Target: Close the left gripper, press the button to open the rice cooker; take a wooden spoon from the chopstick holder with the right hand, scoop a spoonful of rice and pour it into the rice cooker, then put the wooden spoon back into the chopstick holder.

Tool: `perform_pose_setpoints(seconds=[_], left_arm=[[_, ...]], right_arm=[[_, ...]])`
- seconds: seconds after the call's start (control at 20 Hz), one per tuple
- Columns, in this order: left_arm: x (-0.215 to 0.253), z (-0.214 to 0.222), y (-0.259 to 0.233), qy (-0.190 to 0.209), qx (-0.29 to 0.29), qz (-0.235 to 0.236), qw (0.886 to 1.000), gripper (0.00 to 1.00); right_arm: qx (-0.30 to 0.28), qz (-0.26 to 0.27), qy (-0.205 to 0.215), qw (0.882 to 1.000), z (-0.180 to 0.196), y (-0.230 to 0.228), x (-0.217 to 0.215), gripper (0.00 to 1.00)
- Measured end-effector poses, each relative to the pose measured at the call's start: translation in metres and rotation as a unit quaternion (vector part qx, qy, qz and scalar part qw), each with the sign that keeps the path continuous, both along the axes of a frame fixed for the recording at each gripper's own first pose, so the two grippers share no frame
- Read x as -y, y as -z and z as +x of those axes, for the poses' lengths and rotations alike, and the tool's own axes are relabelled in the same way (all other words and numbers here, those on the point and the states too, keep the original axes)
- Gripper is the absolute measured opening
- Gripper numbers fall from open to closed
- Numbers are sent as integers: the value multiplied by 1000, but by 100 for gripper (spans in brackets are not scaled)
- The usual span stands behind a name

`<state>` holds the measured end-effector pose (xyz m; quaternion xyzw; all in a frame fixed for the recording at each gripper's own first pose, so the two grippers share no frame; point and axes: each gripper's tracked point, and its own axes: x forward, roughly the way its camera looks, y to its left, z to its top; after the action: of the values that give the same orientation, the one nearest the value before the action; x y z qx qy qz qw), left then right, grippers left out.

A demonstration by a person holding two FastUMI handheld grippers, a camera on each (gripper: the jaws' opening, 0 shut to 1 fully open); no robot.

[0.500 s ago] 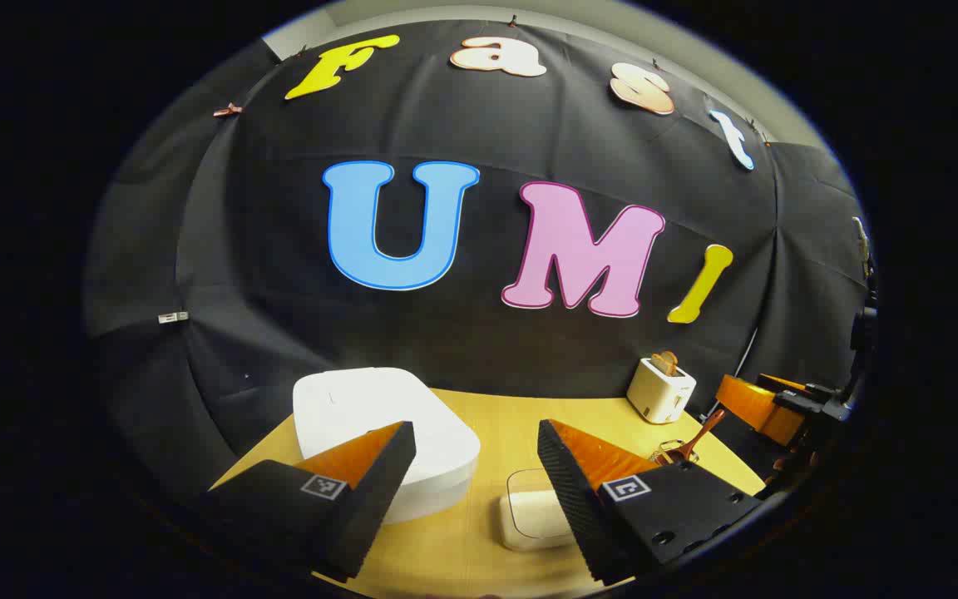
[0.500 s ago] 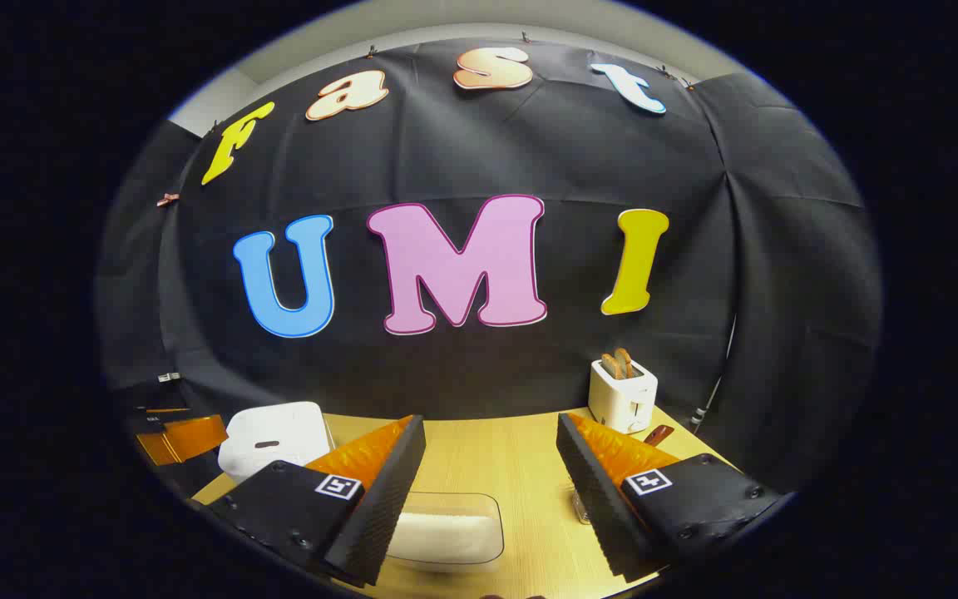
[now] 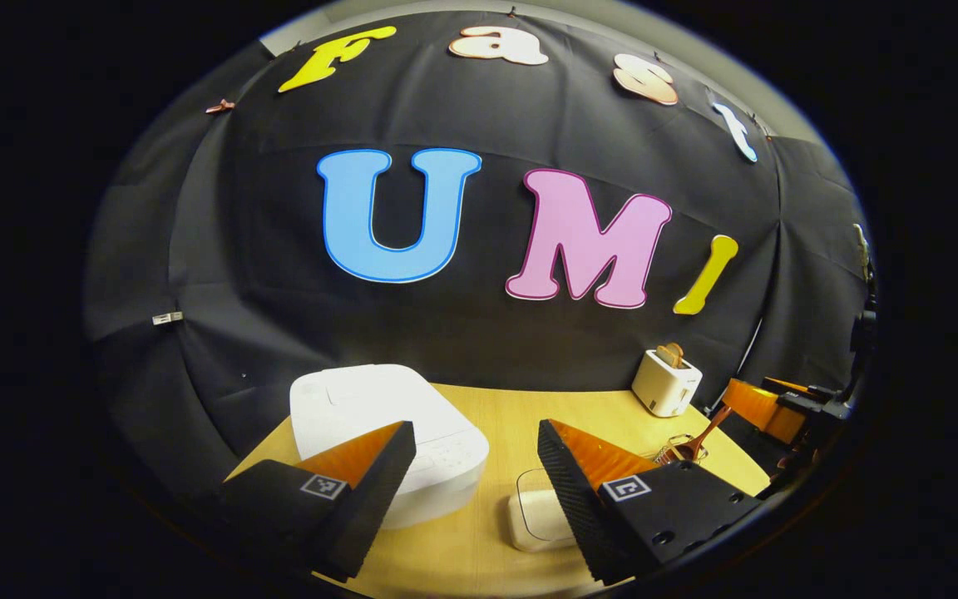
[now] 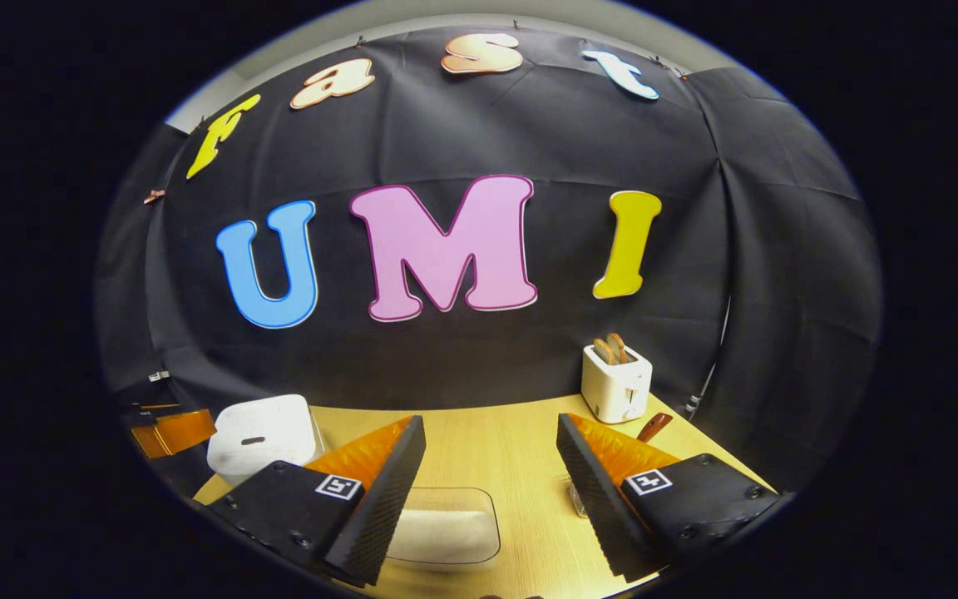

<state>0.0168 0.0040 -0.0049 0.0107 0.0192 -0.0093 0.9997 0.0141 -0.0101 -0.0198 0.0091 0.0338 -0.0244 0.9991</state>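
Left gripper (image 3: 476,482) jaws wide apart, holding nothing, hovering over the near left part of the bench (image 3: 512,416); right gripper (image 4: 487,478) jaws also spread, empty, over the near edge. Step in hand looks like the first one: bring the left jaws fully together before going down, then push the joined tips onto the button on the front of the rice cooker (image 3: 387,433), straight and centred so they don't slide off the smooth lid; exact button spot hard to make out from here. Rice cooker lid is down, white, sits at the left side of the bench just ahead of the left gripper. Clear container (image 4: 446,524) near the front edge, between the two grippers, holds white rice, no lid seen. Chopstick holder (image 3: 678,453) toward the right edge with the wooden spoon (image 3: 708,428) standing in it, handle leaning up. Toaster (image 4: 614,383) at the far right corner with two bread slices sticking out the top
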Motion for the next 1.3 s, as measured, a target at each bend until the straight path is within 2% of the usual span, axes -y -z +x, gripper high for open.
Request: perform_pose_setpoints(seconds=[0.05,0.15,0.45,0.85,0.95,1.0,1.05,1.1,1.15,1.25,1.3], left_arm=[[1,0,1,0,-1,1,1000,92],[1,1,2,0,-4,3,1000,96],[4,5,2,3,-4,10,1000,96],[-9,25,-15,7,12,22,1000,92],[-17,35,-21,3,15,19,1000,86],[-22,39,-25,-1,18,18,1000,78],[-27,46,-25,-7,19,18,1000,75],[-33,52,-26,-13,17,14,1000,63],[-38,58,-25,-17,11,7,1000,58],[-50,69,-18,-29,-6,-7,1000,39],[-63,76,-14,-46,-13,-8,999,24]], right_arm=[[-5,4,-2,1000,0,3,-1,99],[-8,6,-8,1000,-1,5,-4,99],[-1,-8,-15,1000,-2,-1,-6,99],[-11,-5,13,1000,-10,4,20,99],[-11,-10,17,1000,-12,5,24,99],[-13,-13,19,1000,-13,6,26,99],[-14,-14,22,1000,-15,7,30,99],[-15,-14,26,999,-16,8,33,99],[-16,-13,32,999,-18,8,37,99],[-17,-11,44,999,-20,10,46,99],[-18,-10,51,998,-22,9,52,99]])
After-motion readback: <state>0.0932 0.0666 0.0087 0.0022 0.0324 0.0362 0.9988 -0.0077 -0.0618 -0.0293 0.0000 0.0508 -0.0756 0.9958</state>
